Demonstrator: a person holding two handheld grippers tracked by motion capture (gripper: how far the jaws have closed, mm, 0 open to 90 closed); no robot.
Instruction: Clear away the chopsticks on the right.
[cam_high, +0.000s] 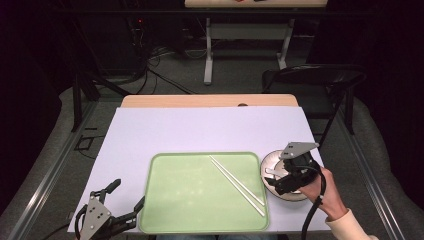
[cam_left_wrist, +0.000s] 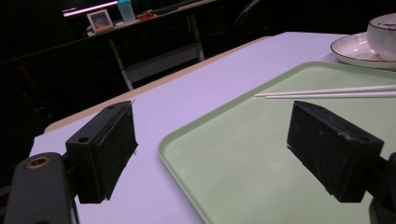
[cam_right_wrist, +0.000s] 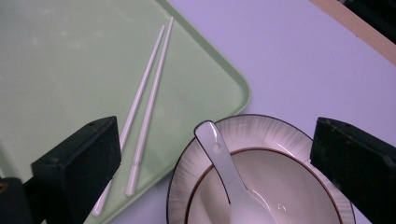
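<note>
A pale green tray (cam_high: 195, 200) lies on the white-covered table, with a pair of white chopsticks (cam_high: 237, 184) lying slantwise on its right part. Right of the tray stands a rimmed plate (cam_high: 268, 161) holding a bowl (cam_right_wrist: 285, 186) with a white spoon (cam_right_wrist: 224, 168) in it. My right gripper (cam_high: 280, 181) hovers over the bowl, jaws wide apart, nothing between them (cam_right_wrist: 215, 172). My left gripper (cam_high: 129, 194) rests open at the tray's near left corner, straddling the tray's edge (cam_left_wrist: 210, 144). The chopsticks (cam_left_wrist: 327, 92) and plate (cam_left_wrist: 355, 51) lie far ahead of it.
The white sheet (cam_high: 200, 130) covers the table up to a wooden strip (cam_high: 210, 100) at the far edge. A black folding chair (cam_high: 315, 80) stands behind the table's right corner. Another desk (cam_high: 245, 30) stands farther back.
</note>
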